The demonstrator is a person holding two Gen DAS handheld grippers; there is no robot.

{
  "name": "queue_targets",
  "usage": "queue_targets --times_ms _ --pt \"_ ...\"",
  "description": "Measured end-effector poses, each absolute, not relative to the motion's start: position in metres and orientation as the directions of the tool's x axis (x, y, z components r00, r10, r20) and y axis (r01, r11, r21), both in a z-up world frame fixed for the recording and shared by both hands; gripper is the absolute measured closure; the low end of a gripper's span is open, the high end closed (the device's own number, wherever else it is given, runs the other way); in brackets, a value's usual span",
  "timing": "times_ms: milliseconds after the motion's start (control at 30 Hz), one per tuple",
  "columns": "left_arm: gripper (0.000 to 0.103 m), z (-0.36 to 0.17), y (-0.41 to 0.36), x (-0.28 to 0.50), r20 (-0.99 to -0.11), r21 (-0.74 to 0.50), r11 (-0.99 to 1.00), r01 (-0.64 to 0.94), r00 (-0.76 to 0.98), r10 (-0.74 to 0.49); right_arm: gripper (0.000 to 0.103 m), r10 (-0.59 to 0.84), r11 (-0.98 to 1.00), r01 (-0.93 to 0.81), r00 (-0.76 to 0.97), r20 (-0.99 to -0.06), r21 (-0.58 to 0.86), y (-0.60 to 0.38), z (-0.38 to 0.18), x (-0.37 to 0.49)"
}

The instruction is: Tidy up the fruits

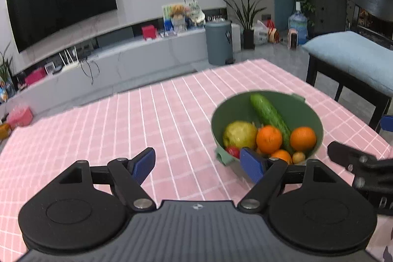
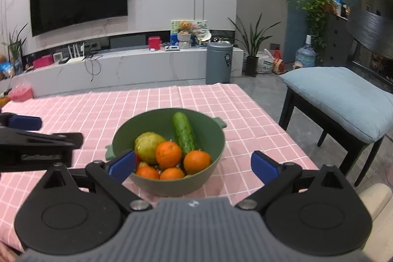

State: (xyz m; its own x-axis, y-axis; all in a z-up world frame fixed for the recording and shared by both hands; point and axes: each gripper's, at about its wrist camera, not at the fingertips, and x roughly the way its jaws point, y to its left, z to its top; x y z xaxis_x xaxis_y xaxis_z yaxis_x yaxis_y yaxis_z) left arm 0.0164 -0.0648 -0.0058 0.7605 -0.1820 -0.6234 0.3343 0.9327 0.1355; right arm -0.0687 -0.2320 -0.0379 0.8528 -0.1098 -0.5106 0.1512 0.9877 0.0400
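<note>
A green bowl (image 1: 307, 104) (image 2: 211, 139) stands on the pink checked tablecloth (image 1: 147, 119) (image 2: 98, 109). It holds a cucumber (image 1: 269, 113) (image 2: 183, 130), a yellow-green pear (image 1: 239, 134) (image 2: 147, 145), several oranges (image 1: 269, 139) (image 2: 168, 155), a red fruit (image 1: 233, 151) and a small yellowish fruit (image 1: 298, 157). My left gripper (image 1: 199, 165) is open and empty, above the cloth just left of the bowl. My right gripper (image 2: 194, 166) is open and empty, over the bowl's near rim. Each gripper shows at the edge of the other's view.
A dark bench with a blue cushion (image 1: 353, 58) (image 2: 339, 95) stands right of the table. A grey bin (image 1: 218, 42) (image 2: 218, 63), a TV console (image 2: 122, 68) and plants stand beyond the table's far edge.
</note>
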Motion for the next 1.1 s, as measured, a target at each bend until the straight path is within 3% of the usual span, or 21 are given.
queue_targets --times_ms 433,1100 --pt "0.011 -0.031 -0.065 0.018 -0.7 0.134 0.936 0.327 0.699 -0.145 0.007 -0.01 0.996 0.058 0.844 -0.537 0.073 -0.226 -0.059 -0.065" --pt "0.011 -0.032 -0.067 0.021 -0.707 0.136 0.934 0.329 0.693 -0.141 0.007 -0.004 0.992 0.074 0.838 -0.546 0.106 -0.232 -0.06 -0.066"
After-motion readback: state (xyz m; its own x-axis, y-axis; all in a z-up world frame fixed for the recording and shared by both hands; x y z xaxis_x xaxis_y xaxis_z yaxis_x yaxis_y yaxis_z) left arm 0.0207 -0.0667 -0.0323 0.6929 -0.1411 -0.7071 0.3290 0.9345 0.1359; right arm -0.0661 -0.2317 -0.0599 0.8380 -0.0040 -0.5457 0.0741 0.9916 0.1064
